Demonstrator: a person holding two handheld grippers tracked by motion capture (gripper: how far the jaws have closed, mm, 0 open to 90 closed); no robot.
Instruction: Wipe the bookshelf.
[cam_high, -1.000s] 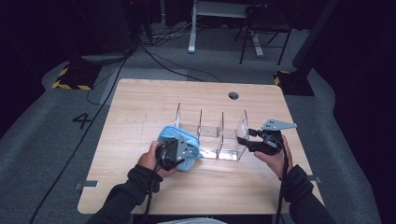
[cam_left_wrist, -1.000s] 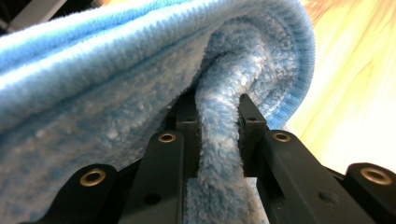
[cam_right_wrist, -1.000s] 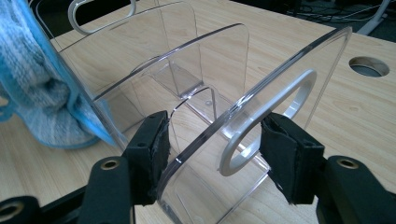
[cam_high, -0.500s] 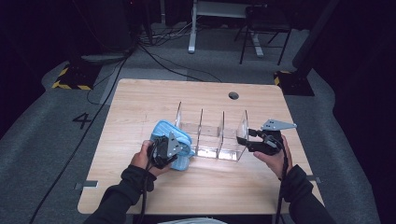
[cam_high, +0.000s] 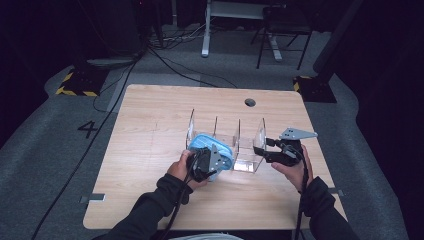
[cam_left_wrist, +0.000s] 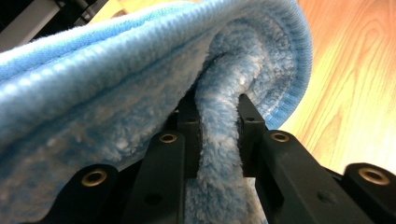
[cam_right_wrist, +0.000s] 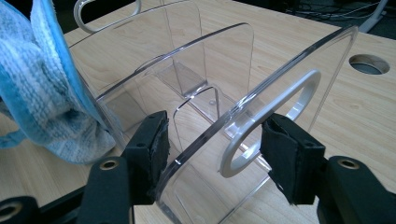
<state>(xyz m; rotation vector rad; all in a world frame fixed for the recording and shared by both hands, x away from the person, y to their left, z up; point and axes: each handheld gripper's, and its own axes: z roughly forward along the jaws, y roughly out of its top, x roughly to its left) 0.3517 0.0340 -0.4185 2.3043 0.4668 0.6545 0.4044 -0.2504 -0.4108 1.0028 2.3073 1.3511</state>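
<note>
A fluffy blue cloth (cam_high: 207, 143) hangs bunched against the left front of a clear acrylic organizer (cam_high: 239, 131) with upright dividers. My left gripper (cam_high: 214, 154) is shut on a fold of that cloth; in the left gripper view the fold (cam_left_wrist: 219, 154) is pinched between my left gripper's (cam_left_wrist: 219, 126) black jaws. My right gripper (cam_high: 262, 150) sits at the organizer's right end. In the right gripper view its jaws (cam_right_wrist: 215, 144) straddle the end wall with the white ring handle (cam_right_wrist: 271, 116), both pads against it. The cloth (cam_right_wrist: 42, 93) shows at the far left there.
The organizer stands mid-table on a light wooden table (cam_high: 150, 125), which has a round cable hole (cam_high: 250, 102) at the back right. Grey carpet, cables and a chair base lie beyond the far edge.
My left gripper has carried the blue cloth to the right, up against the organizer's left compartment. The right gripper has stayed at the end wall.
</note>
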